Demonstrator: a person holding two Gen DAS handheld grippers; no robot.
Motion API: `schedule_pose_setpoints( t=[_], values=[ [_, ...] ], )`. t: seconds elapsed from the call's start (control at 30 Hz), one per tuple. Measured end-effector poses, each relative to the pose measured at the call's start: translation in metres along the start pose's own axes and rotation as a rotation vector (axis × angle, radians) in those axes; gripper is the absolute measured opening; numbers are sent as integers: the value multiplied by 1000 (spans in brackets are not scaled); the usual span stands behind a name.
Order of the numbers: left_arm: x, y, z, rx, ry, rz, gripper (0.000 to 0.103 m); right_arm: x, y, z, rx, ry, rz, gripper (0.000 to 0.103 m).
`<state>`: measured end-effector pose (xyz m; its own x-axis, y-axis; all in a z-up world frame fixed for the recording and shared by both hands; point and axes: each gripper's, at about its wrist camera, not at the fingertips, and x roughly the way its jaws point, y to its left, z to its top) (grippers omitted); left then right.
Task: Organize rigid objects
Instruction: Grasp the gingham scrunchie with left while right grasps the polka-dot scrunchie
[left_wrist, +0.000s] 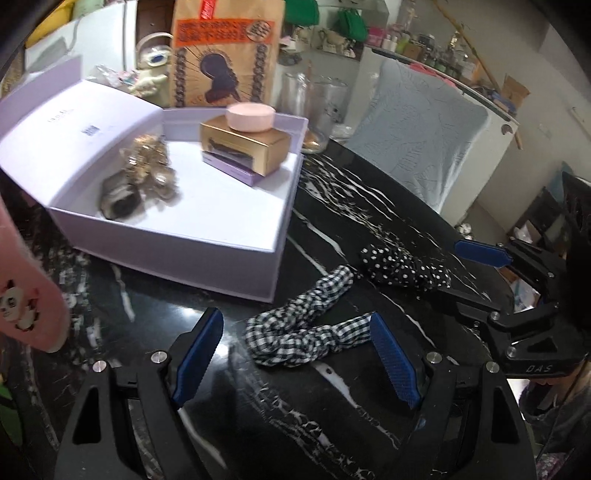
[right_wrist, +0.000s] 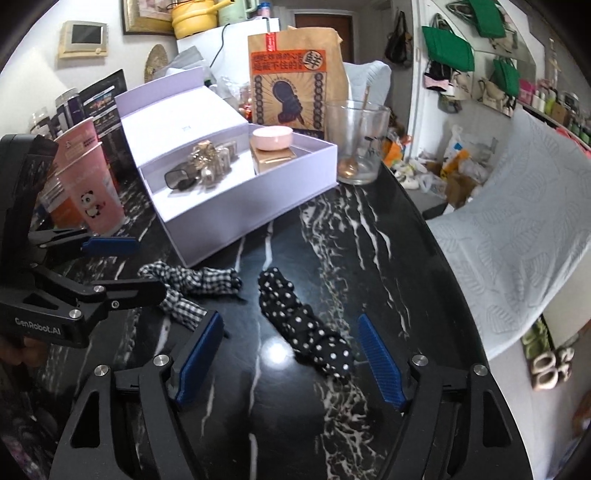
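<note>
— So where do the rigid things sit? 
— Ahead and to the left of the left gripper (left_wrist: 295, 354), inside the lavender box (left_wrist: 236, 236): a pink round case (left_wrist: 251, 117) stacked on a gold box (left_wrist: 245, 147), which rests on a flat purple one, and beside them a tangle of gold jewellery (left_wrist: 147, 162) with a dark watch-like piece. All look hard-edged and settled; the motion blur hides detail.

— And the grippers? 
— Both spread wide, holding nothing. Between the left one's fingers lies a gingham scrunchie (left_wrist: 303, 317); just ahead of the right gripper (right_wrist: 291, 354), partly between its fingers, lies a polka-dot scrunchie (right_wrist: 306, 328). Both rest on the black marble table (right_wrist: 369, 258).

— Which step, then? 
— I'd judge the rigid pieces are already boxed and only soft items remain outside. Next would call for either lowering and closing on a scrunchie, or reaching forward to shut the lid.

— Beyond that? 
— A glass beaker (right_wrist: 360, 144) and a paper bag (right_wrist: 295, 74) behind the box; pink cups (right_wrist: 92, 184) far left.
</note>
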<state>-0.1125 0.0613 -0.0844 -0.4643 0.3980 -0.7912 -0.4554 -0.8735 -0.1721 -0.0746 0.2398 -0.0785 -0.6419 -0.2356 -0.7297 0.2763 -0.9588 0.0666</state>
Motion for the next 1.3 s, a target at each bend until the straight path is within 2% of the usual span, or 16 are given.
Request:
schedule_pose_setpoints(
  t=[0.13, 0.43, 0.5, 0.83, 0.9, 0.97, 1.03, 1.17, 1.3],
  values=[
    [10, 1, 2, 4, 28, -29, 82, 4, -4, -4, 5, 12, 4, 78],
    [29, -7, 3, 93, 82, -41, 82, 18, -9, -7, 4, 39, -3, 78],
    [30, -9, 2, 100, 82, -58, 82, 20, -10, -8, 11, 41, -3, 78],
    [31, -15, -4, 152, 44, -37, 82, 25, -8, -4, -25, 31, -17, 78],
    [30, -15, -5, 158, 34, -29, 74, 26, -8, -3, -22, 29, -10, 78],
    [29, -17, -5, 175, 23, 7, 57, 28, -10, -2, -13, 32, -6, 78],
    [29, -18, -5, 185, 24, 12, 48, 30, -12, -1, 3, 36, -1, 77],
    [27, -19, -6, 185, 28, -6, 37, 33, -14, -3, 12, 52, 15, 59],
    [24, -17, -8, 173, 30, -35, 32, 35, -12, -5, 1, 62, 8, 36]
  ],
)
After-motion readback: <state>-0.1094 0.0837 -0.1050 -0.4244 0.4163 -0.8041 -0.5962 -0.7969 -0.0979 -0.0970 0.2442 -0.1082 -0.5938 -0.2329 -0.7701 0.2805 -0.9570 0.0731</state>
